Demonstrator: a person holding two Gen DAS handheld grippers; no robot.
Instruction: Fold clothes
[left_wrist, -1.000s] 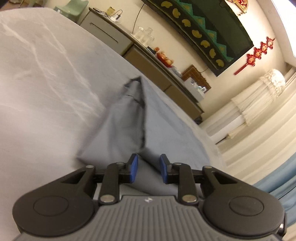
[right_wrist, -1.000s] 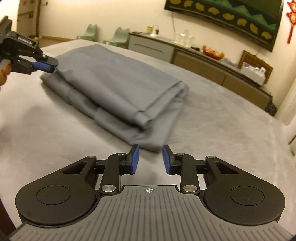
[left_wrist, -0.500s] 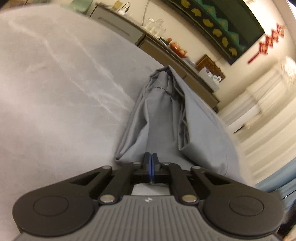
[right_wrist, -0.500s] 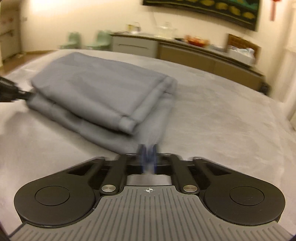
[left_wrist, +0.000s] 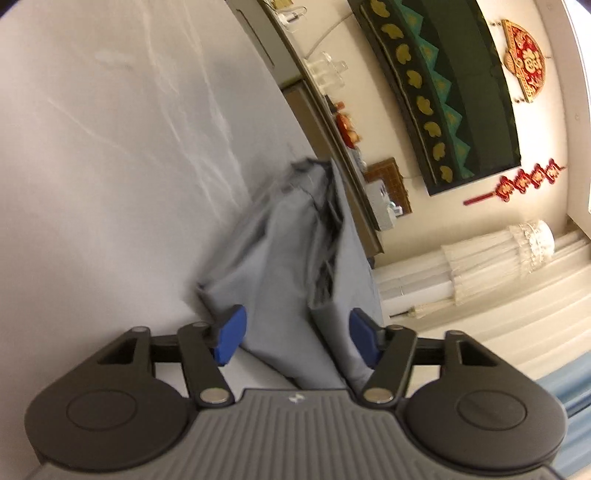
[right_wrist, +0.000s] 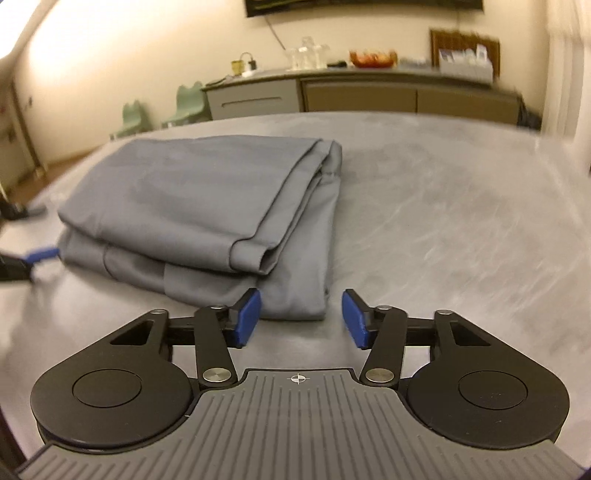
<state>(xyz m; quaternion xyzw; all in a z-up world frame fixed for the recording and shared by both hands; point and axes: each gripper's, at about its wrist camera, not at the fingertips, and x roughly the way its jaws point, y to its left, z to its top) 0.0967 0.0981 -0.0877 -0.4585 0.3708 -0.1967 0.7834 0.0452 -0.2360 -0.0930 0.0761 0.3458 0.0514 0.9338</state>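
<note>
A grey garment (right_wrist: 207, 214) lies folded in several layers on the grey table (right_wrist: 461, 229). My right gripper (right_wrist: 301, 319) stands open at the garment's near corner, its blue pads on either side of that corner and not clamped on it. In the left wrist view the same garment (left_wrist: 280, 266) runs away from the camera. My left gripper (left_wrist: 297, 336) is open with the garment's near end between its spread pads. The left gripper's blue tip (right_wrist: 42, 254) shows at the garment's left end in the right wrist view.
A long sideboard (right_wrist: 369, 92) with glassware and a fruit bowl stands along the far wall. Two green chairs (right_wrist: 162, 110) are behind the table on the left. White curtains (left_wrist: 498, 266) hang at the room's side. Bare tabletop lies right of the garment.
Both grippers were shut half a second ago and are now wide open. The right view has swung so the garment sits more squarely ahead; the left view has rolled and come closer.
</note>
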